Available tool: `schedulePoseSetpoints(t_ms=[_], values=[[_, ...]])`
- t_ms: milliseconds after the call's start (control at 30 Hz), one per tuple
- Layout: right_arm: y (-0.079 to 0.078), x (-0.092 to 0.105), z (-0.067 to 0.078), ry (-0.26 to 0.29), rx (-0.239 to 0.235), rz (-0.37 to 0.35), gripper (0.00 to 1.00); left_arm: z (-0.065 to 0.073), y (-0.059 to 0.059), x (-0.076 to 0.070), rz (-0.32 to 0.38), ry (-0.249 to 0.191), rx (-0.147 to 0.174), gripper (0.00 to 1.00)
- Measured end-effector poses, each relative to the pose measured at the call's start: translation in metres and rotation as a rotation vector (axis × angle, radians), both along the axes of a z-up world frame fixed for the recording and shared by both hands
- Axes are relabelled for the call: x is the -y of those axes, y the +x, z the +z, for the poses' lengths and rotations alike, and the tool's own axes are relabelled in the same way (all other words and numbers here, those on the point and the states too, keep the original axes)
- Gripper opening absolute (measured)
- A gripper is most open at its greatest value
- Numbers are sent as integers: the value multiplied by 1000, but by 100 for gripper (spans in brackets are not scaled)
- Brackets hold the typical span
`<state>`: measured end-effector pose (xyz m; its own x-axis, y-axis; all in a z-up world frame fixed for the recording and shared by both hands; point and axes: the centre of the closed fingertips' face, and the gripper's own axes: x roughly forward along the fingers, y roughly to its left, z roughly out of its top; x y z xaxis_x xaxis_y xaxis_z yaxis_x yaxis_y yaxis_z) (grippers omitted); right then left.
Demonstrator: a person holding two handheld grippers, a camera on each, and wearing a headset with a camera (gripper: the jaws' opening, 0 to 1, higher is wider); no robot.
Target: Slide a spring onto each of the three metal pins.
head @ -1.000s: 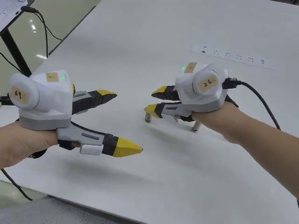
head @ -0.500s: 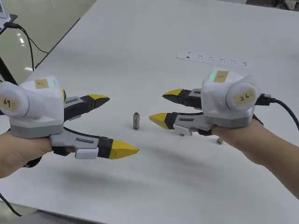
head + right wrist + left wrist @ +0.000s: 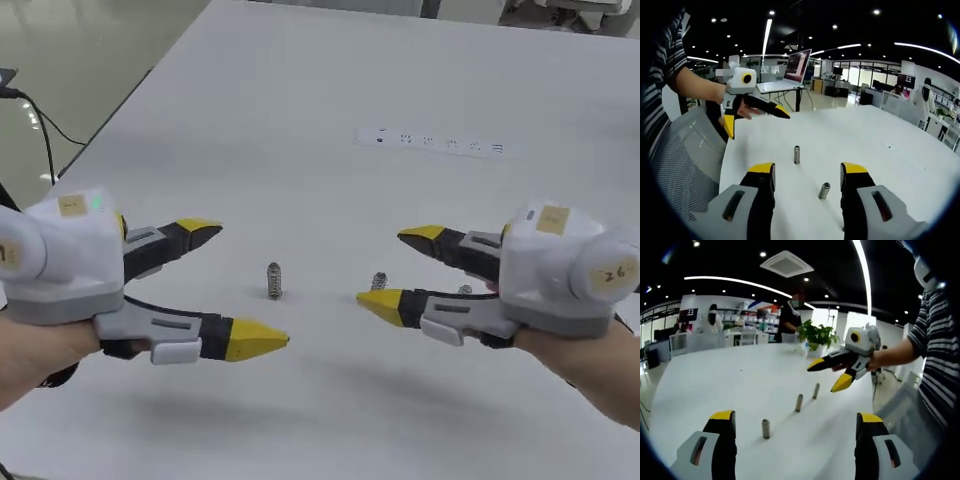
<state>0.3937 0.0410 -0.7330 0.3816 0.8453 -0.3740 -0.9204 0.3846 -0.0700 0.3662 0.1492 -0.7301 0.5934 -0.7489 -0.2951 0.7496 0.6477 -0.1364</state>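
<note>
Behind right gripper [image 3: 383, 267], one spring [image 3: 464, 290] shows partly (left gripper [image 3: 252, 285] likewise: jaws wide, empty).

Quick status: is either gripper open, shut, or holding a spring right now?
Left gripper: open, holding nothing.
Right gripper: open, holding nothing.

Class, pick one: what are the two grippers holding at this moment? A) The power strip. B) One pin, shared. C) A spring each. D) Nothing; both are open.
D: the left gripper and right gripper both gape empty; springs stand on the table.
</note>
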Motion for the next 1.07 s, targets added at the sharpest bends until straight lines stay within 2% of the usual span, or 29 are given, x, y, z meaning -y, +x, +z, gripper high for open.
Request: schedulePoseSetpoints(t_ms=[233, 400, 533, 700, 833, 1067], values=[[-8, 33, -2, 2, 15, -66, 66, 0, -4, 2, 8, -2, 0, 98], [-10, 58, -11, 10, 1, -137, 75, -2, -6, 1, 17, 3, 3, 98], [-16, 77, -20, 26, -31, -188, 79, -4, -10, 0, 22, 8, 7, 97], [-21, 95, -27, 31, -44, -237, 84, -8, -12, -7, 46, 13, 7, 98], [-24, 106, -33, 12, -35, -264, 89, -11, -16, -11, 60, 21, 4, 98], [-26, 121, -42, 31, -60, -330, 97, -17, -23, -18, 93, 25, -3, 98]])
